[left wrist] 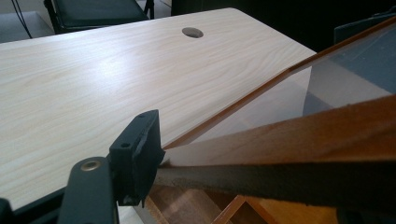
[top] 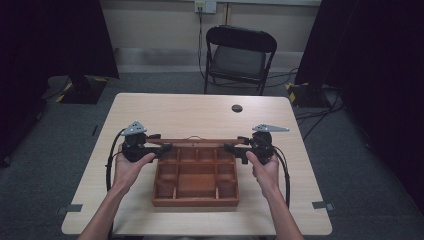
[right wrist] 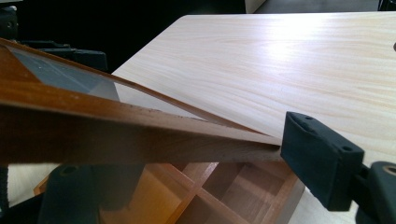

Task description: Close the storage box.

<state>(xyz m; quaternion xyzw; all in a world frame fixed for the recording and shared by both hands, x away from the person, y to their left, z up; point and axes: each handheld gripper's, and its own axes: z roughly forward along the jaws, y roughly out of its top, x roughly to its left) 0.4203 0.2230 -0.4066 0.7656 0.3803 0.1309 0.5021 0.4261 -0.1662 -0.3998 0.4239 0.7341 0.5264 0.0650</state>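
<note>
A brown wooden box (top: pixel 195 202) with several compartments sits on the table between my hands. Its glass-paned lid (top: pixel 197 141) is lifted and tilted up from the front, nearly edge-on in the high view. My left gripper (top: pixel 159 148) is shut on the lid's left front corner. My right gripper (top: pixel 234 148) is shut on its right front corner. In the left gripper view one black pad (left wrist: pixel 137 154) presses against the lid's wooden frame (left wrist: pixel 303 140), the other jaw hidden behind it. In the right gripper view a pad (right wrist: pixel 320 156) meets the frame (right wrist: pixel 140 135) the same way, with the compartments (right wrist: pixel 224 196) below.
The pale wooden table (top: pixel 150 110) has a round cable hole (top: pixel 237 108) at the back. A black folding chair (top: pixel 240 55) stands beyond the far edge. Dark curtains and stand bases flank both sides, and cables trail on the floor to the right.
</note>
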